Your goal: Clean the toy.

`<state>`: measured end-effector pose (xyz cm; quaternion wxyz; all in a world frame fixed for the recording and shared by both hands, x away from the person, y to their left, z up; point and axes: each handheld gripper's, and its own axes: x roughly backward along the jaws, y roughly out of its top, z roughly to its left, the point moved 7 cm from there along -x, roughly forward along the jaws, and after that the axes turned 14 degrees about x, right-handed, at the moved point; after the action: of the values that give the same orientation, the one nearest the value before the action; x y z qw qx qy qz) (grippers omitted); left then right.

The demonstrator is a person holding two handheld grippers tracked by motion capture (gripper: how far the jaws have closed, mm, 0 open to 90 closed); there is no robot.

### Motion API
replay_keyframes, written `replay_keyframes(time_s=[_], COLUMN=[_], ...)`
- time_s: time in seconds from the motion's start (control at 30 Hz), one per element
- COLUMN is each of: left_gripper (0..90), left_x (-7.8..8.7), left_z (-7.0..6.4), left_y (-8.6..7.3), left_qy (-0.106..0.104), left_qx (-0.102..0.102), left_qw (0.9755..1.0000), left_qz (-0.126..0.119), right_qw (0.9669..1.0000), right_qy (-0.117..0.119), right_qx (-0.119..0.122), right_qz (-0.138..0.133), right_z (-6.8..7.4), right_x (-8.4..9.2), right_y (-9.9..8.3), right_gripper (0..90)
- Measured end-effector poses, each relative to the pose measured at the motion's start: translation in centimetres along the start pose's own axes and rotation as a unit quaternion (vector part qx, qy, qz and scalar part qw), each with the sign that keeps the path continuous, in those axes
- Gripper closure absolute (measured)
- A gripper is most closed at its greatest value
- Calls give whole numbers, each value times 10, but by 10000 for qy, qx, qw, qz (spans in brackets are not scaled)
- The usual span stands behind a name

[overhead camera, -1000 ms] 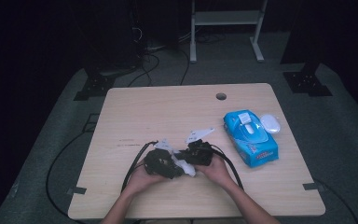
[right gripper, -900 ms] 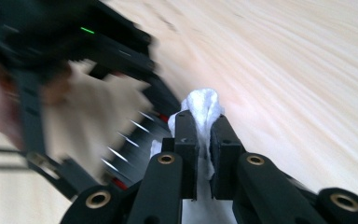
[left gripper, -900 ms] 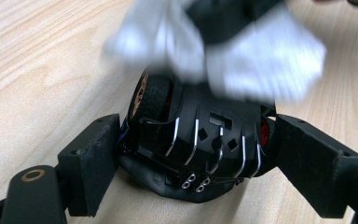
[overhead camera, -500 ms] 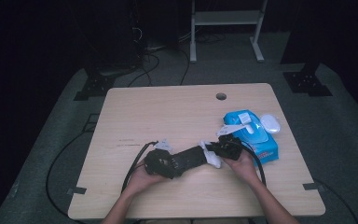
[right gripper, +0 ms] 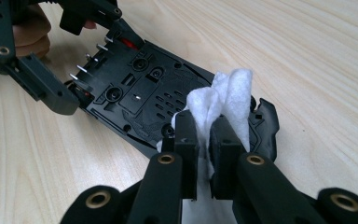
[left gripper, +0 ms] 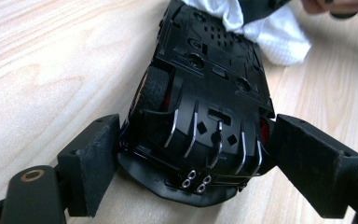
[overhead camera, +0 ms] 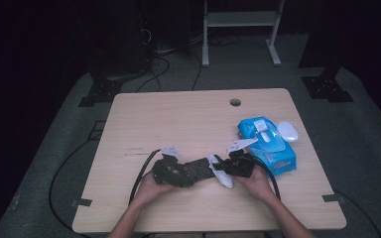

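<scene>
A black toy car [overhead camera: 193, 170] lies upside down on the wooden table [overhead camera: 178, 119], its underside [left gripper: 205, 93] facing up. My left gripper [overhead camera: 174, 172] is shut on one end of the car; in the left gripper view its pads [left gripper: 93, 163] press on both sides near the wheels. My right gripper [overhead camera: 226, 171] is shut on a folded white wipe [right gripper: 223, 102]. The wipe rests against the car's other end [right gripper: 140, 93], where the underside meets the bumper. In the left gripper view the wipe [left gripper: 279, 39] shows at the top.
A blue wipe pack [overhead camera: 270, 144] lies right of the right hand, with a small white oval object [overhead camera: 287, 131] behind it. A cable hole [overhead camera: 235, 102] sits near the table's far edge. Black cables trail from both grippers toward the front edge.
My right gripper has slid rightward with the wipe, away from the left gripper, along the car's underside to its far end. The left gripper has kept still on the car.
</scene>
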<state>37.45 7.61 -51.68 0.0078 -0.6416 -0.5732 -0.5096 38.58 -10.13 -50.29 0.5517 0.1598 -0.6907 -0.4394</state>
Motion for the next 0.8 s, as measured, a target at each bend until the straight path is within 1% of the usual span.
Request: replay_keyframes(time_s=[0.07, 0.13, 0.23, 0.4, 0.47, 0.57, 0.63, 0.67, 0.7, 0.8], left_gripper=[165, 166, 166, 166, 168, 167, 167, 168, 168, 168], left_x=[0, 1, 2, 2, 2, -1, -2, -2, -2, -3], left_z=[0, 0, 1, 1, 0, -1, -3, -3, -3, -5], left_y=[0, 1, 1, 1, 1, -1, -2, -2, -3, -4], left_qy=[-5, -57, -244, -223, -164, 57, 111, 133, 150, 201], left_qx=[29, 95, 225, 219, 152, -70, -150, -227, -250, -395], left_qw=[10000, 9999, 9994, 9995, 9997, 9999, 9997, 9996, 9995, 9989], left_qz=[18, 16, 24, 37, 52, 104, 127, 139, 145, 167], right_qw=[10000, 10000, 10000, 9999, 9999, 9999, 10000, 9999, 9999, 9998], right_qy=[-26, -43, -48, -97, -89, -37, 29, 58, 80, 201], right_qx=[10, 26, 34, 20, 11, 72, 83, 85, 85, 22], right_qz=[-8, -30, -43, -84, -89, -76, -40, -20, -28, -45], right_z=[0, 1, 1, 2, 3, 4, 5, 6, 6, 6], right_x=[0, 0, 0, 0, 1, 2, 3, 4, 5, 7], right_y=[0, -1, -2, -3, -3, -3, -3, -3, -3, -5], right_gripper=[832, 832, 833, 834, 833, 832, 830, 830, 830, 829])
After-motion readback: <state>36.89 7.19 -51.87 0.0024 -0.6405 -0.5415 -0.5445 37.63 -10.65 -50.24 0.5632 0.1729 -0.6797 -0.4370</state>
